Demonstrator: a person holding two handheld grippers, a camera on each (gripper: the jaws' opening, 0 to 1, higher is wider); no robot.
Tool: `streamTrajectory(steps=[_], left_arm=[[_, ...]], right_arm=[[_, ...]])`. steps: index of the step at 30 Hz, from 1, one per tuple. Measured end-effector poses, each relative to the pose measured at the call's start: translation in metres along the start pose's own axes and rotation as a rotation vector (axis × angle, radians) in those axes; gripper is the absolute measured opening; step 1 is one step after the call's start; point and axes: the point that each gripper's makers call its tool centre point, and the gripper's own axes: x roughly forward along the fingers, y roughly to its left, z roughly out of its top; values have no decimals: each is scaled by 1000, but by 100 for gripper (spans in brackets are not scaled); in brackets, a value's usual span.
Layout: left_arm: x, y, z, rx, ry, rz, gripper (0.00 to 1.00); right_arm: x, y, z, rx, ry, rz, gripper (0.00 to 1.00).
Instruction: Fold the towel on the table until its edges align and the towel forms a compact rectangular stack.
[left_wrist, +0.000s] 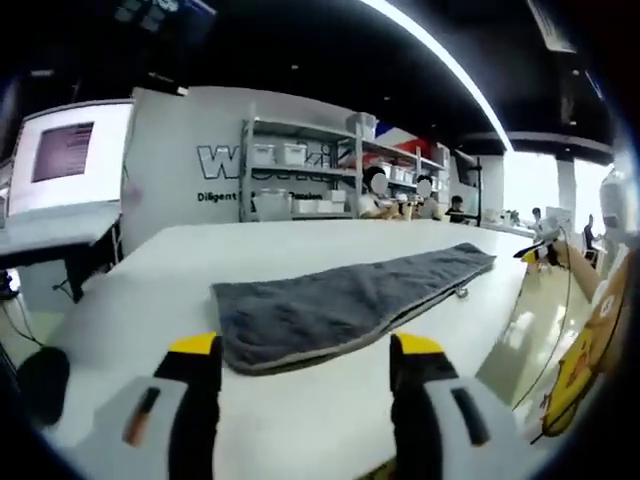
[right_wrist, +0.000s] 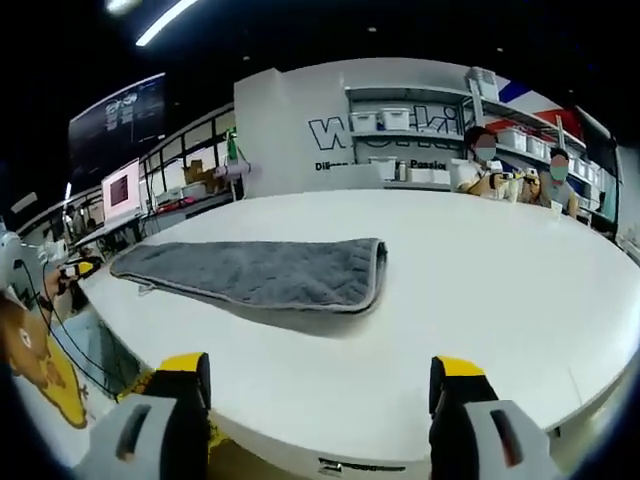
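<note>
The left tool (left_wrist: 308, 372) is wide open and holds nothing. It hangs just over the near end of the grey towel (left_wrist: 345, 300). The right tool (right_wrist: 323, 388) is wide open too, with nothing in it, at the edge of the white table (right_wrist: 500, 290). The towel (right_wrist: 260, 271) lies flat on the table, folded into a long strip. People sit by shelves (right_wrist: 420, 135) behind the table.

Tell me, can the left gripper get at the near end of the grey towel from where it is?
Probably yes: the left gripper is open, the towel end lies flat just ahead between its jaws, and nothing stands on the white table between.
</note>
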Motion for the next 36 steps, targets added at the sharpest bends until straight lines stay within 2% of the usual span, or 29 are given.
streamTrajectory(steps=[5,12,20,23,30,36], left_arm=[[-7,8,-9,-31,16,23,80],[-13,14,-13,-40,21,44,86],[-12,21,-17,-69,24,88,92],[-12,22,-16,-70,20,109,93],[-14,19,-15,-77,13,115,95],[-12,23,-9,-98,-20,139,96]], right_arm=[[7,1,6,48,-16,4,92],[13,9,12,102,-37,18,91],[23,17,13,109,-32,42,89],[25,18,14,113,-35,53,89],[28,12,18,132,-39,45,88],[33,11,20,194,-58,23,82]])
